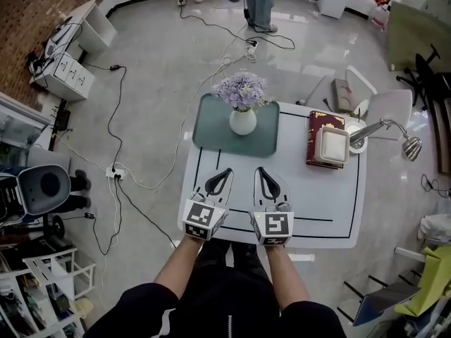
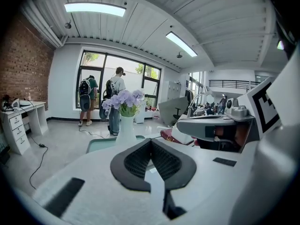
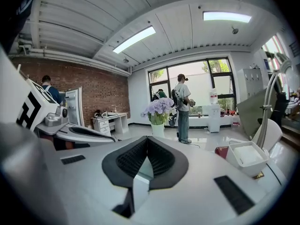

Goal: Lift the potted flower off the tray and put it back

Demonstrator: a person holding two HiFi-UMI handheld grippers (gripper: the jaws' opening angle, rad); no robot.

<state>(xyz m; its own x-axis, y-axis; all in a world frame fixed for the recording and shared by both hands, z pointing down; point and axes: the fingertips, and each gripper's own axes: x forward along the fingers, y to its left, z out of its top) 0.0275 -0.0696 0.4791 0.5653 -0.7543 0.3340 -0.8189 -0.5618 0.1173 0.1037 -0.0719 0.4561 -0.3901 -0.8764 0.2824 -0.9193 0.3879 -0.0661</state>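
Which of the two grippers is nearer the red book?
The right gripper; the red book lies on its side, the left gripper is farther off.

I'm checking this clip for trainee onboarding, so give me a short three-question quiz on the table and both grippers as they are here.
1. True or false: the potted flower stands upright on the green tray.
2. What sits on the red book? A) a white box B) a banana C) a pair of scissors
3. Fill in: the left gripper and the right gripper both have their jaws ____.

Key: 1 true. 2 A. 3 shut, with nothing between them. Both grippers are short of the tray and not touching it.
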